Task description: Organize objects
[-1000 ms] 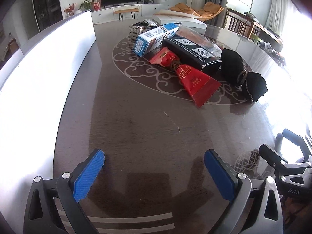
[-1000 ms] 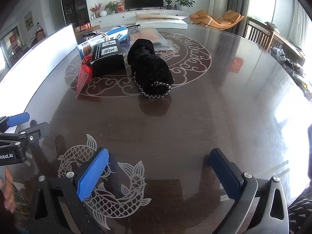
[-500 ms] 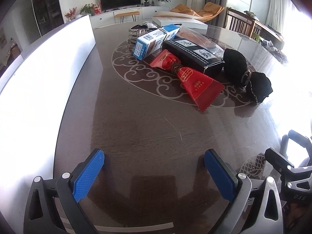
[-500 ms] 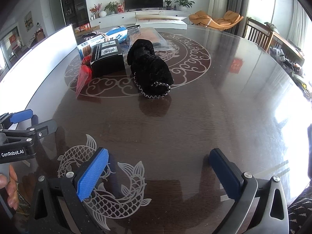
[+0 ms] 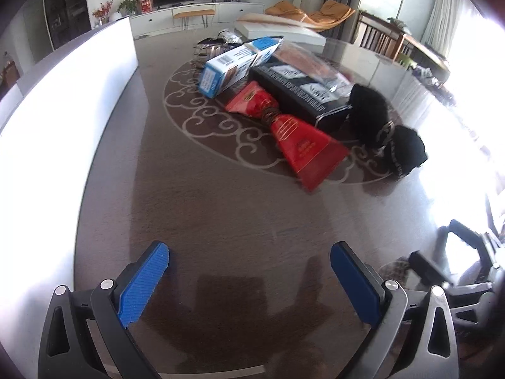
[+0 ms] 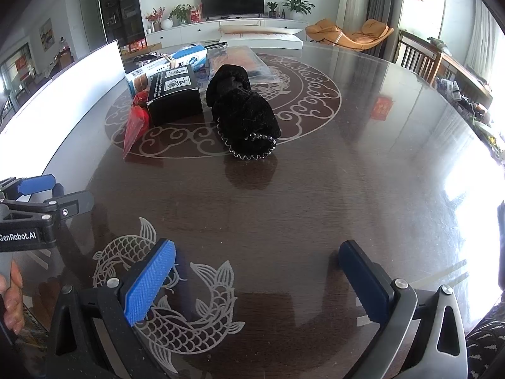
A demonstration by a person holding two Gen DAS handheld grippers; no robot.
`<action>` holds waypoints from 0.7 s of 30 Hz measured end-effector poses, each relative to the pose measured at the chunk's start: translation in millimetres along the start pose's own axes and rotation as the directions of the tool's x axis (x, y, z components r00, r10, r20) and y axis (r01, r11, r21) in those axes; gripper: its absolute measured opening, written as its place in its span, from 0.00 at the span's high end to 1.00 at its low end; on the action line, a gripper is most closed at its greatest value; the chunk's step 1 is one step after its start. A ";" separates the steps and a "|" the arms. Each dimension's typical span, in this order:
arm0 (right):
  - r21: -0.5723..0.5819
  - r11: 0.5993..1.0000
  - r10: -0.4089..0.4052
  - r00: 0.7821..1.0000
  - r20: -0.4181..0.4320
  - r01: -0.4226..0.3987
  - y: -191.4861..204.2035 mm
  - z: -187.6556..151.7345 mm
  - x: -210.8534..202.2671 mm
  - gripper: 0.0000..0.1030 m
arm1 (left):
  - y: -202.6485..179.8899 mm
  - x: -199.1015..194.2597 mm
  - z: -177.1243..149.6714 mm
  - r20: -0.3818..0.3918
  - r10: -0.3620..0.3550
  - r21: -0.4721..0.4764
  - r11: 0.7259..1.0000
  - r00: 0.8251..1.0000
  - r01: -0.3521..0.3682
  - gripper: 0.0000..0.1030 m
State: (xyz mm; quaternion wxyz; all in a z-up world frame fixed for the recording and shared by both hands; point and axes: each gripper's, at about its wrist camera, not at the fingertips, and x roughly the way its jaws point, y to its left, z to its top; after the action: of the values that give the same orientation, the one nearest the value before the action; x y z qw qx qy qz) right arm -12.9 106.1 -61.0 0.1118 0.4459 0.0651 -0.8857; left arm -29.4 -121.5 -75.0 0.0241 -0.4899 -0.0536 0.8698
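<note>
1. Left tool (image 5: 249, 281): blue-padded fingers spread wide apart, holding nothing, above bare tabletop (image 5: 205, 208).
2. Right tool (image 6: 257, 279): fingers likewise wide apart and empty, above a fish motif (image 6: 176, 303) inlaid in the tabletop.
3. Legible writing: "GenRobot.AI" on the left tool's body in the right wrist view. Print on the boxes is too small to read.
4. Task items lie clustered on the central scroll medallion, well ahead of both tools: a blue-and-white box (image 5: 235, 64), a black box (image 5: 300, 94) with white labels just beside it, a red foil packet (image 5: 296, 139) pinched at its middle, and a black fuzzy pouch (image 6: 244, 110) with chain trim.
</note>
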 end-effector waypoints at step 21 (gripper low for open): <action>-0.008 1.000 0.005 1.000 0.009 -0.005 -1.4 -1.1 -2.7 0.00 | -20.5 69.3 97.2 0.053 0.119 0.037 0.992 0.991 -0.121 0.26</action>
State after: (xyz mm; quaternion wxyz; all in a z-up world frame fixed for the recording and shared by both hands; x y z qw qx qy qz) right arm -10.9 108.1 -59.4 0.1162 0.4417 0.0671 -0.8871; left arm -148.7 -101.3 -81.4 -0.0199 -0.4693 -0.0070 0.8828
